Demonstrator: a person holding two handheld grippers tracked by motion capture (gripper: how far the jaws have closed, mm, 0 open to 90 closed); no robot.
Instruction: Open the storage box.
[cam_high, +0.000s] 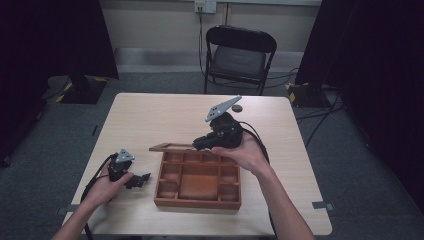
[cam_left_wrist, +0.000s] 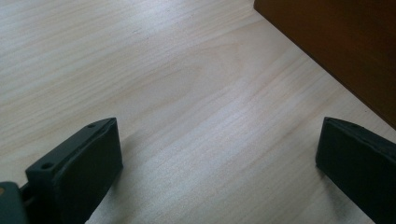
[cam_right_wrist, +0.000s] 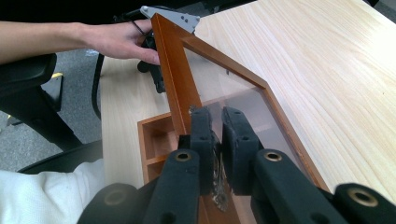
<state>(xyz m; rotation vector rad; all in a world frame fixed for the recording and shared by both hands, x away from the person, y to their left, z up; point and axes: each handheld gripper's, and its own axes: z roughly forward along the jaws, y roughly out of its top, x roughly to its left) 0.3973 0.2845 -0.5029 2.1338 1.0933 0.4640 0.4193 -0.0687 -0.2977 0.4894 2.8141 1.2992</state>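
Reddish-brown wooden compartment box (cam_high: 198, 182) sits on the pale table (cam_high: 150, 115) near its front edge; its glass-paned lid (cam_right_wrist: 224, 93) is raised on the far side, the frame pinched between the clenched jaws of the right gripper (cam_right_wrist: 215, 126). Left gripper (cam_left_wrist: 210, 154) rests on the tabletop just beside the box's left wall, jaws spread wide and holding nothing. Judged from this, the lid is swung up about level, the compartments look bare, and whether it goes on back or down is left.
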